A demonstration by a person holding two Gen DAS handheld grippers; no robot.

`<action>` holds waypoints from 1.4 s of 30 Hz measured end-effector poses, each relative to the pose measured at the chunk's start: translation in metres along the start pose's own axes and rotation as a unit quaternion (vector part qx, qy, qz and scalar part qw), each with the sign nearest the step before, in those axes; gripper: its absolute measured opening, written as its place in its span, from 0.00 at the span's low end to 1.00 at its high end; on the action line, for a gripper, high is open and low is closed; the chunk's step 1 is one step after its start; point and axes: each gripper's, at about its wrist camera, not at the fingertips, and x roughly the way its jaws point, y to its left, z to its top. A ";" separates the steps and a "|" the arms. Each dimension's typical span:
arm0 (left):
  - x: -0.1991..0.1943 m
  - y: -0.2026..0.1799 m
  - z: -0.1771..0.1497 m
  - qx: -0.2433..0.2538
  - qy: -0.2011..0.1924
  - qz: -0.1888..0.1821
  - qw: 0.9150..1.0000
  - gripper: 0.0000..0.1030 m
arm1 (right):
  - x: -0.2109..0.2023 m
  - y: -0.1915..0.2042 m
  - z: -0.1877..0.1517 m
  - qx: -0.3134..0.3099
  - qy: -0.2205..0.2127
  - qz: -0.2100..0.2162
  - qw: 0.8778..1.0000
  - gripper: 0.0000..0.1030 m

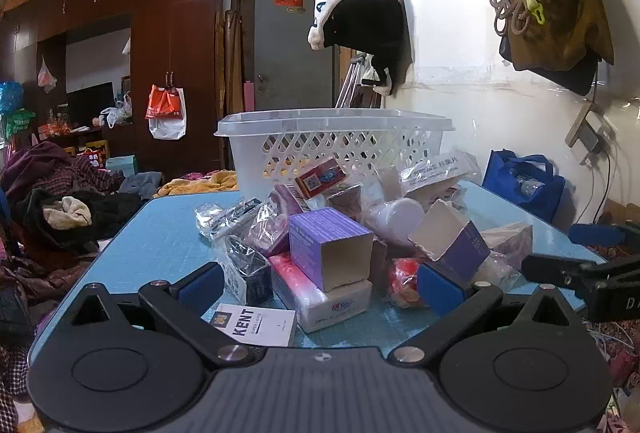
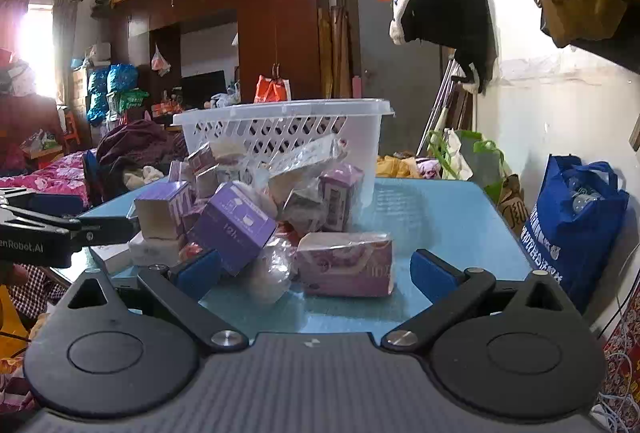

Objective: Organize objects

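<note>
Basket point(image 1: 332, 145): white, centre frame; no contents visible through its lattice.
Pile point(image 2: 256, 217): boxes and packets unsorted on tabletop point(image 2: 448, 225).
Left hand-held gripper point(image 1: 320, 283): jaws apart, empty.
Right hand-held gripper point(image 2: 316, 275): jaws apart, empty.
Progress: seemingly barely begun.

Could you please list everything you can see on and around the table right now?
table: one, light blue, under the pile.
basket: one, white lattice plastic, far side of the table behind the pile.
purple boxes: several, exact count unclear, heaped in the middle.
red and white box: one, leaning on the basket front.
KENT pack: one, white, near table edge.
clear plastic packets: several, scattered through the pile.
wrapped pink box: one, right side of the pile.
blue bag: one, on the floor right of the table.
left hand-held gripper: one, black with blue pads, open, empty.
right hand-held gripper: one, same, open, empty.
</note>
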 end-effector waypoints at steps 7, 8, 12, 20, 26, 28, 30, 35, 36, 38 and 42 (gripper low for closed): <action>-0.001 -0.001 0.000 0.004 -0.005 -0.003 1.000 1.00 | -0.001 -0.005 -0.001 0.013 0.003 0.019 1.000 1.00; -0.001 -0.002 -0.001 0.004 -0.004 -0.004 1.000 1.00 | 0.000 -0.006 -0.001 0.015 0.004 0.022 1.000 1.00; 0.000 -0.004 -0.001 0.006 -0.003 -0.009 1.000 1.00 | 0.000 -0.009 -0.001 0.020 0.002 0.026 0.999 1.00; -0.004 -0.005 -0.001 0.004 -0.012 -0.012 1.000 1.00 | -0.003 -0.011 0.000 0.023 -0.008 0.030 0.999 1.00; -0.004 -0.004 0.000 0.002 -0.013 -0.012 1.000 1.00 | -0.004 -0.009 0.001 0.017 -0.010 0.026 0.999 1.00; -0.004 -0.004 0.000 0.002 -0.013 -0.012 1.000 1.00 | -0.004 -0.009 0.001 0.015 -0.009 0.026 1.000 1.00; -0.004 -0.004 0.000 0.001 -0.012 -0.012 1.000 1.00 | -0.003 -0.009 0.001 0.013 -0.009 0.024 1.000 1.00; -0.004 -0.004 -0.001 0.000 -0.012 -0.014 1.000 1.00 | -0.004 -0.009 0.002 0.011 -0.011 0.019 1.000 1.00; -0.004 -0.004 -0.001 0.000 -0.012 -0.014 1.000 1.00 | -0.004 -0.009 0.002 0.011 -0.012 0.017 1.000 1.00; -0.004 -0.005 -0.001 0.000 -0.013 -0.015 1.000 1.00 | -0.004 -0.009 0.002 0.010 -0.013 0.016 1.000 1.00; -0.004 -0.005 -0.002 -0.001 -0.012 -0.016 1.000 1.00 | -0.005 -0.010 0.002 0.010 -0.013 0.016 1.000 1.00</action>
